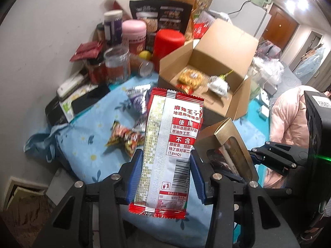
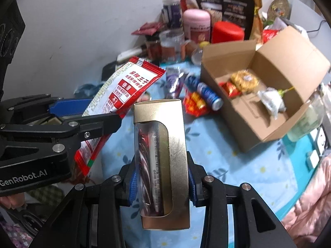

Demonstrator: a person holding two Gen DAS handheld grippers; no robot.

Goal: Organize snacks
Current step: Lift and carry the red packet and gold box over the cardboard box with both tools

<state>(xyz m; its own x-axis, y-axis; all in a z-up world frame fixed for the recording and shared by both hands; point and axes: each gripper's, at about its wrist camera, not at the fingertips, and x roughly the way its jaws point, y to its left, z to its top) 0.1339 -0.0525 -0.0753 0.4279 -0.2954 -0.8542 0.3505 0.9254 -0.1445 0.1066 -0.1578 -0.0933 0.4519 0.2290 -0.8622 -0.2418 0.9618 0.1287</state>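
Observation:
My left gripper [image 1: 165, 165] is shut on a red and white snack packet [image 1: 169, 144], held upright above the blue floral cloth; the packet also shows in the right wrist view [image 2: 124, 91]. My right gripper [image 2: 162, 184] is shut on a gold window box [image 2: 165, 161] with a wrapped snack inside; the box also shows in the left wrist view [image 1: 227, 144]. An open cardboard box [image 1: 219, 47] at the back right holds a round cookie pack [image 2: 244, 81], a small red packet [image 2: 230, 88] and a silver wrapped item [image 2: 271, 101].
Loose snack packets [image 2: 194, 101] and a blue tube [image 2: 209, 95] lie on the cloth left of the box. Jars, a red canister [image 1: 169, 41], a pink tub [image 1: 134, 33] and a black bag [image 1: 161, 16] crowd the wall behind. A person in pink [image 1: 289, 124] is at right.

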